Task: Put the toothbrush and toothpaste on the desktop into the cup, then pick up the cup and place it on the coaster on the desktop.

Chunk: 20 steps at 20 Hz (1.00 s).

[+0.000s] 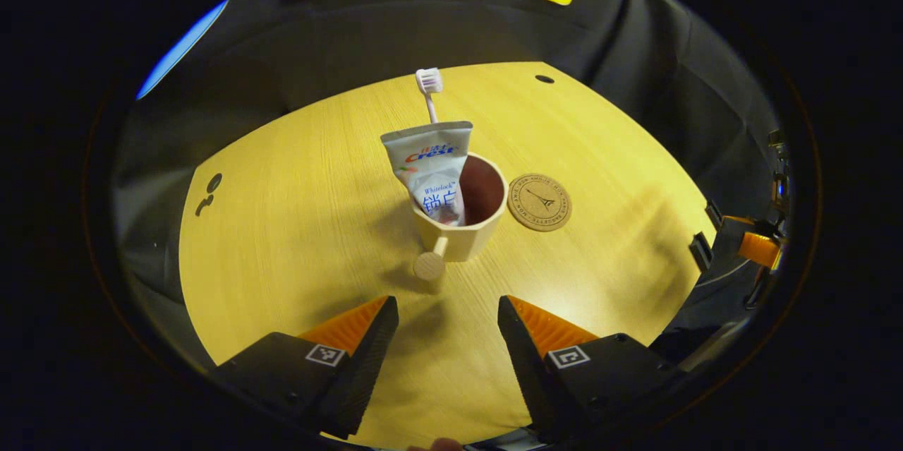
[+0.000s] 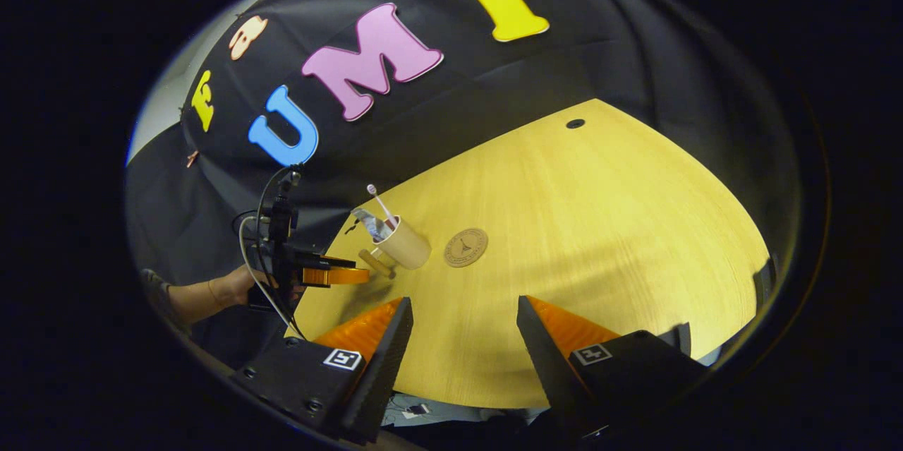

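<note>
A beige cup [image 1: 462, 229] stands mid-table with its round-knobbed handle [image 1: 430, 264] turned toward me. The white toothpaste tube [image 1: 434, 169] and a pink-handled toothbrush [image 1: 429, 87] stand inside it. A round cork coaster [image 1: 540, 202] lies just right of the cup, apart from it. My left gripper [image 1: 446, 310] is open, empty, a short way in front of the handle. In the right gripper view the cup [image 2: 403, 245] and coaster [image 2: 465, 247] lie far ahead to the left. My right gripper [image 2: 464, 310] is open and empty over the near table edge.
The yellow wooden table [image 1: 296, 225] has a small dark hole [image 1: 544, 78] at the back and dark marks [image 1: 209, 193] at the left. The other gripper [image 1: 748, 246] shows at the right edge. A hand [image 2: 236, 289] holds the left gripper [image 2: 317, 273] beside the cup.
</note>
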Motion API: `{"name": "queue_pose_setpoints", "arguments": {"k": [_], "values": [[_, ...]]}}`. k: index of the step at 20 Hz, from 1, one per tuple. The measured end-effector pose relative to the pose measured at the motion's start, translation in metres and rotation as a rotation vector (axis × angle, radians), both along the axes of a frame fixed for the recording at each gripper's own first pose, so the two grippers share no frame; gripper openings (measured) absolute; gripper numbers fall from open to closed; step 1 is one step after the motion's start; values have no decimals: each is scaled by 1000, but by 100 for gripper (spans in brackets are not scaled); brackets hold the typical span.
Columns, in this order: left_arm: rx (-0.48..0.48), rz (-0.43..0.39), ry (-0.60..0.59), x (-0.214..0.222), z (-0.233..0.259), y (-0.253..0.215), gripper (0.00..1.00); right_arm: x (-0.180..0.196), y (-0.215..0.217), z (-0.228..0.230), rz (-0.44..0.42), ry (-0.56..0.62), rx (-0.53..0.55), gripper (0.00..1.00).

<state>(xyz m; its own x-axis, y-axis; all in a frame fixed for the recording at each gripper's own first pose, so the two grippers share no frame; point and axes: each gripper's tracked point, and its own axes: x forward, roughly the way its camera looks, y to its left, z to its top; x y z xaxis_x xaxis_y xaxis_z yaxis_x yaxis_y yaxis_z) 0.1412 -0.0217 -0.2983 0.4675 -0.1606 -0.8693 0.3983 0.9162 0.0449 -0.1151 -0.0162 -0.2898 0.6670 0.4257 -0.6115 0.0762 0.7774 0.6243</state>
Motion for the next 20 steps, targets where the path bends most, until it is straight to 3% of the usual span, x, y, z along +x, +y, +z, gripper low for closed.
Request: {"name": "queue_pose_setpoints", "arguments": {"k": [5, 12, 14, 15, 17, 18, 19, 20], "values": [[60, -58, 76, 17, -9, -6, 89, -26, -37, -22, -93, 72, -15, 92], [98, -90, 176, 36, -35, -12, 87, -33, -68, -26, -213, 98, -23, 92], [108, -101, 189, 40, -39, -14, 77, -37, -67, -27, -228, 107, -12, 92], [115, -106, 197, 41, -41, -15, 78, -39, -66, -29, -233, 112, -11, 92], [115, -121, 224, 40, -46, -20, 70, -43, -65, -33, -244, 125, -11, 92], [119, -126, 233, 40, -47, -19, 57, -45, -65, -32, -251, 127, -10, 92], [126, -126, 236, 41, -48, -18, 60, -47, -66, -33, -256, 129, -12, 92], [128, -121, 242, 42, -50, -18, 43, -49, -67, -33, -262, 131, -13, 92]]}}
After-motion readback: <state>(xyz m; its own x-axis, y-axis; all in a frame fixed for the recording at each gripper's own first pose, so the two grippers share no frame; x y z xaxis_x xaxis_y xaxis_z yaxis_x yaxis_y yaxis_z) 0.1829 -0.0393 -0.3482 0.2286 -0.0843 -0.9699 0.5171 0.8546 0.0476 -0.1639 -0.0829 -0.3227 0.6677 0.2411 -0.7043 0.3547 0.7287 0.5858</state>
